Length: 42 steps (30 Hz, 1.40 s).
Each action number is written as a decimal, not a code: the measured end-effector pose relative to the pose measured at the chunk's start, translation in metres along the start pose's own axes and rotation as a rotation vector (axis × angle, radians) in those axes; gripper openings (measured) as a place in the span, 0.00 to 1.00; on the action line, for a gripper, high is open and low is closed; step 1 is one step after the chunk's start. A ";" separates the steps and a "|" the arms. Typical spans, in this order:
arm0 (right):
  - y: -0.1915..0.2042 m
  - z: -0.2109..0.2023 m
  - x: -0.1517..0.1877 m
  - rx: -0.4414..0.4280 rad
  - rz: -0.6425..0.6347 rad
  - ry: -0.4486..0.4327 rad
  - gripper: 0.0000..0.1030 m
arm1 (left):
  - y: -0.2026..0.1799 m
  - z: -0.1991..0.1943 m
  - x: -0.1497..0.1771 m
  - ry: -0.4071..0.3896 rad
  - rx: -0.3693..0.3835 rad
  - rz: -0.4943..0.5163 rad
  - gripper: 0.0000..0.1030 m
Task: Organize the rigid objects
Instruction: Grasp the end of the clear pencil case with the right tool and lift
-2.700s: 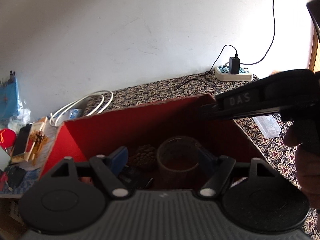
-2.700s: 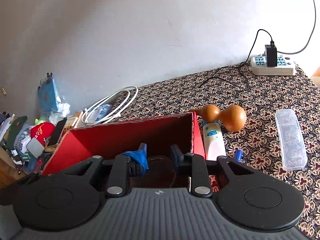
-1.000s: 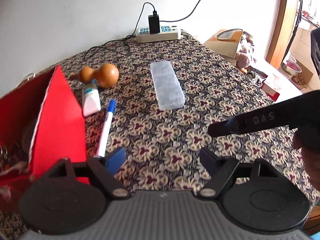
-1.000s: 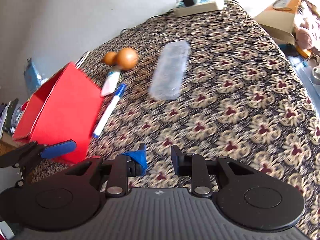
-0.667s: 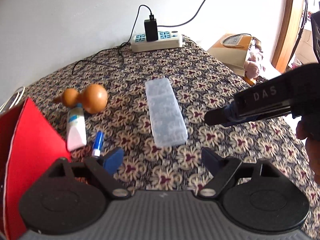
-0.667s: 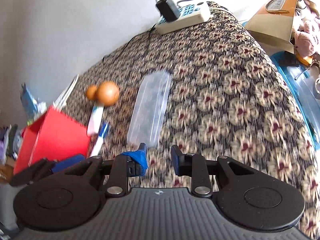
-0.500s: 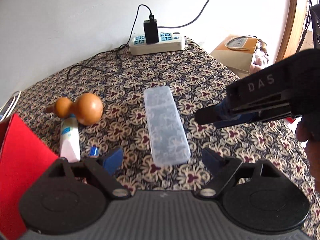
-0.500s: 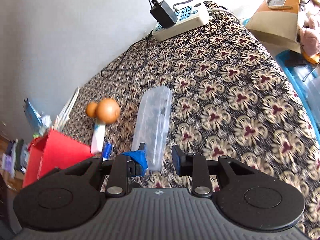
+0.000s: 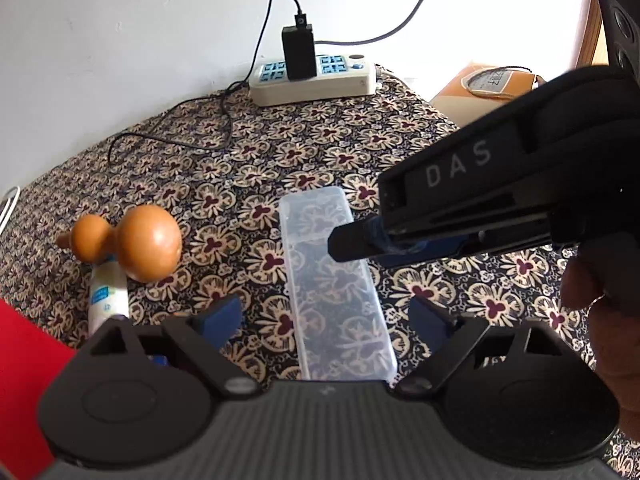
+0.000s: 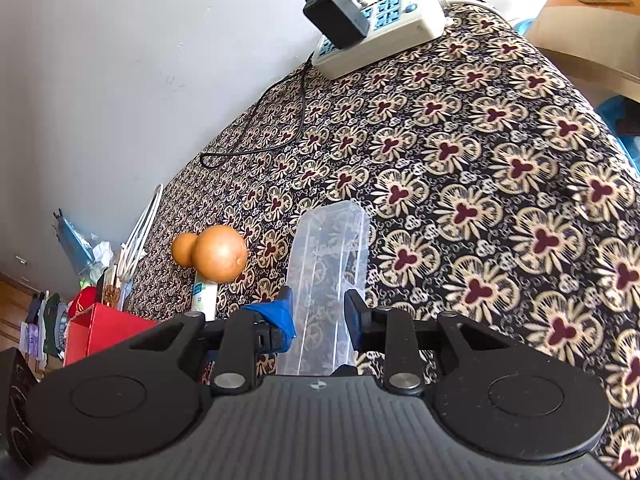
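Your right gripper [image 10: 318, 312] sits low over the clear plastic case [image 10: 326, 276], its two fingers standing either side of the case's near end with a small gap at each side, so it is parted and holds nothing. From the left wrist view that same right gripper [image 9: 352, 242] reaches in from the right, its tip over the case's [image 9: 334, 284] right edge about halfway along. Your left gripper [image 9: 324, 316] is spread wide, its blue pads [image 9: 222, 314] well apart on both sides of the case's near end and touching nothing. The case lies flat on the patterned tablecloth [image 9: 224, 184], its long axis running away from you. To its left the brown gourd [image 9: 132, 242] rests on its side, and the white tube [image 9: 108, 294] lies just beside it, its far end tucked against the gourd's large bulb. The red box [image 10: 102, 332] stands further left, near the table's edge; only a corner of it [image 9: 24, 364] shows in the left wrist view. At the far end of the table, against the wall, lies the white power strip [image 9: 316, 78] with a black charger [image 9: 299, 54] plugged in, its thin cable [image 9: 172, 140] looping across the cloth.
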State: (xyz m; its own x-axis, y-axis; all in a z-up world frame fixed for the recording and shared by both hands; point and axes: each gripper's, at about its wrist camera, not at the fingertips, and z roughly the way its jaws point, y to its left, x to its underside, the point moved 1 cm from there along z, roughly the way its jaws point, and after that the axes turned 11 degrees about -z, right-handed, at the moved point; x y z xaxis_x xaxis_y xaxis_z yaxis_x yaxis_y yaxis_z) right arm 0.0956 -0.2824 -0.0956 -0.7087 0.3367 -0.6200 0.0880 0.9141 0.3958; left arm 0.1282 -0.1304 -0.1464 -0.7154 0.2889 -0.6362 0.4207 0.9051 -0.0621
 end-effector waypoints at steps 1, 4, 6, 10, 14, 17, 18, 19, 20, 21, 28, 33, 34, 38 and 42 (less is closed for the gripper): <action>0.001 0.002 -0.001 0.002 -0.005 0.001 0.12 | 0.001 0.002 -0.001 0.000 0.001 -0.002 0.87; 0.001 0.010 -0.002 0.005 -0.021 0.006 0.12 | 0.001 0.007 -0.002 0.000 0.003 -0.002 0.87; 0.001 0.015 -0.002 0.005 -0.026 0.010 0.12 | 0.000 0.011 -0.003 0.000 -0.003 0.003 0.87; -0.003 0.022 -0.001 0.006 -0.020 0.016 0.12 | -0.001 0.017 -0.003 0.006 -0.003 0.009 0.80; -0.009 0.027 0.000 -0.034 0.014 0.012 0.12 | -0.002 0.026 -0.004 0.040 -0.006 0.002 0.62; -0.012 0.027 0.000 -0.049 0.026 0.011 0.13 | 0.001 0.028 -0.006 0.039 -0.010 -0.023 0.59; -0.013 0.027 0.000 -0.054 0.034 0.011 0.13 | 0.001 0.028 -0.006 0.039 -0.009 -0.028 0.58; -0.015 0.026 0.001 -0.059 0.043 0.011 0.13 | 0.002 0.028 -0.006 0.038 -0.008 -0.033 0.57; -0.016 0.026 0.002 -0.064 0.053 0.012 0.13 | 0.002 0.027 -0.006 0.038 -0.010 -0.033 0.56; -0.016 0.025 0.002 -0.068 0.060 0.013 0.13 | 0.001 0.027 -0.006 0.036 -0.015 -0.032 0.55; -0.009 0.015 0.013 -0.079 0.016 0.040 0.11 | 0.003 0.015 0.003 0.051 -0.029 -0.084 0.51; -0.007 0.003 0.031 -0.102 0.014 0.056 0.11 | 0.002 -0.004 0.019 0.058 -0.012 -0.090 0.50; -0.006 0.000 0.035 -0.107 0.013 0.061 0.11 | 0.001 -0.008 0.023 0.061 -0.009 -0.091 0.50; -0.001 -0.012 0.054 -0.122 -0.005 0.082 0.11 | -0.001 -0.028 0.041 0.068 0.000 -0.085 0.50; 0.005 -0.024 0.073 -0.135 -0.020 0.106 0.11 | 0.000 -0.046 0.060 0.084 0.017 -0.090 0.50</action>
State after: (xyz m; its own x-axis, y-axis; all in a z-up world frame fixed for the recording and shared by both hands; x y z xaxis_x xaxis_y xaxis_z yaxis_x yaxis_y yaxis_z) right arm 0.0270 -0.2590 -0.1228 -0.7796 0.2866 -0.5569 -0.0165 0.8795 0.4756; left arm 0.0599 -0.0983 -0.1495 -0.7944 0.2326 -0.5611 0.3616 0.9233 -0.1292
